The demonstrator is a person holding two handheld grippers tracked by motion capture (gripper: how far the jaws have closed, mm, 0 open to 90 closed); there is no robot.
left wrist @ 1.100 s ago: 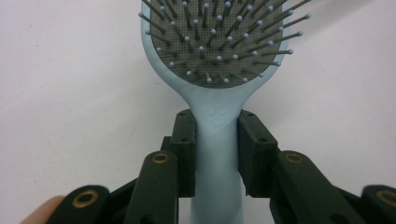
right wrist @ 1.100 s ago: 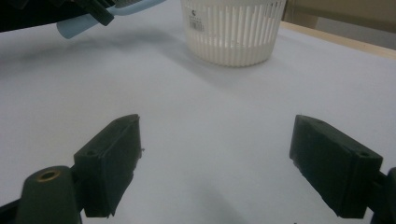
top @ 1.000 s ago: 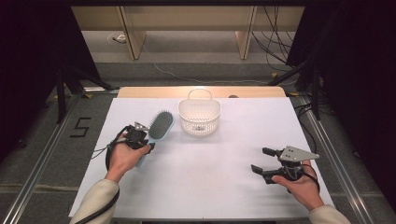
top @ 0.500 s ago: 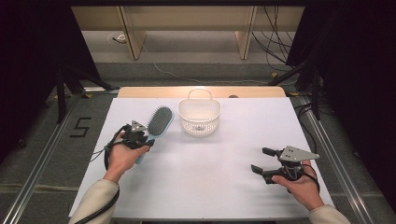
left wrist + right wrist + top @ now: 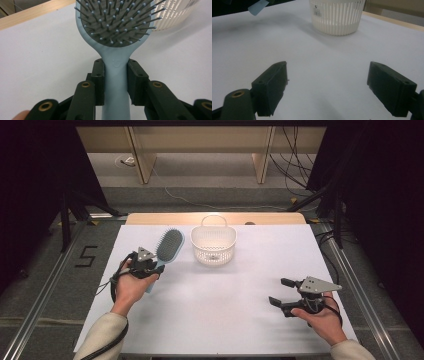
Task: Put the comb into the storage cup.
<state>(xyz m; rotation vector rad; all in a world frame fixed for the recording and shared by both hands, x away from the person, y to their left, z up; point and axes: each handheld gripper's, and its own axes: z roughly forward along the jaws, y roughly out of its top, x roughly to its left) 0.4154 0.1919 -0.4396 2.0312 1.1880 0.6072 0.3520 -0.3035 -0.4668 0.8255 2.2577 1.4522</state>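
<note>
White table carries a white basket at the back. Hairbrush sits just left of it, bristles up. Left gripper is clamped on the brush handle, both pads touching. Right gripper has jaws wide apart w/ nothing between them.

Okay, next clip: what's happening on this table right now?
A person works at a white table with a gripper in each hand. The left gripper is shut on the handle of a light blue hairbrush, bristles up, with the brush head near a white slatted basket that stands at the far middle of the table. The right gripper is open with nothing between its jaws, off to the right, apart from the basket. The brush is not in the basket yet.
</note>
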